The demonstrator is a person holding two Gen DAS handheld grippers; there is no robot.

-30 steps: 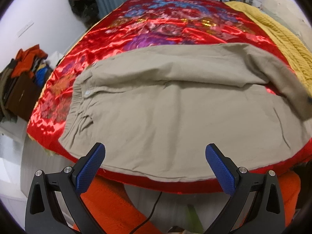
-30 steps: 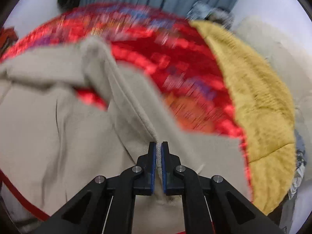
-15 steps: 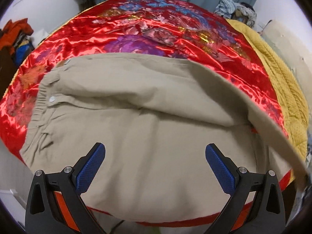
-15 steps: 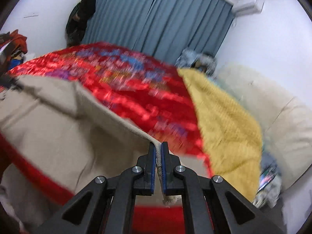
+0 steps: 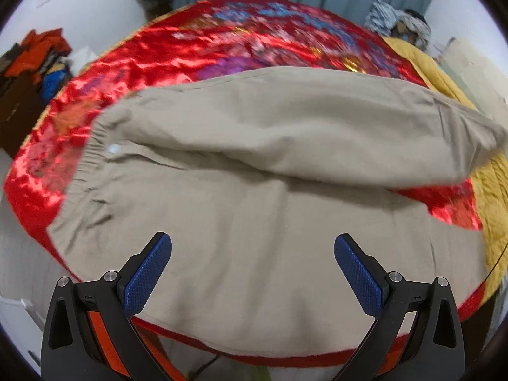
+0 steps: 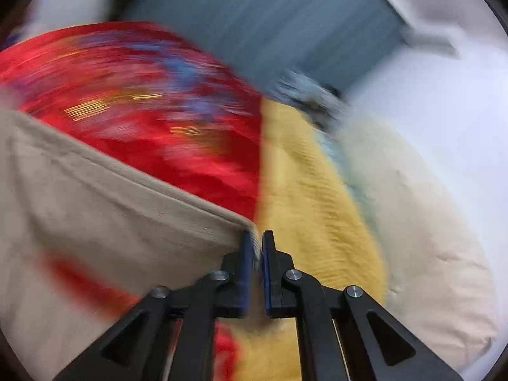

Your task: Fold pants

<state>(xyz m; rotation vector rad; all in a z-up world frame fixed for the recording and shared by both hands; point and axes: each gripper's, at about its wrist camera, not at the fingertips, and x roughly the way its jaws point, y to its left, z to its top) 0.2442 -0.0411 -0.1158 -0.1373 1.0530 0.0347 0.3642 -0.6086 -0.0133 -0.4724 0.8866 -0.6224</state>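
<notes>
A bed carries a glossy red floral cover [image 5: 133, 63], and on it lie the beige pants [image 5: 254, 222], waistband toward the bed's left edge. The left tongs [image 5: 253, 271] hang over the pants, spread wide and holding nothing. The right tongs [image 6: 257, 255] are clamped on a raised pant-leg hem. A yellow knitted blanket [image 6: 311, 190] borders the red cover's right side; blue-grey curtains [image 6: 270, 25] hang beyond the bed.
</notes>
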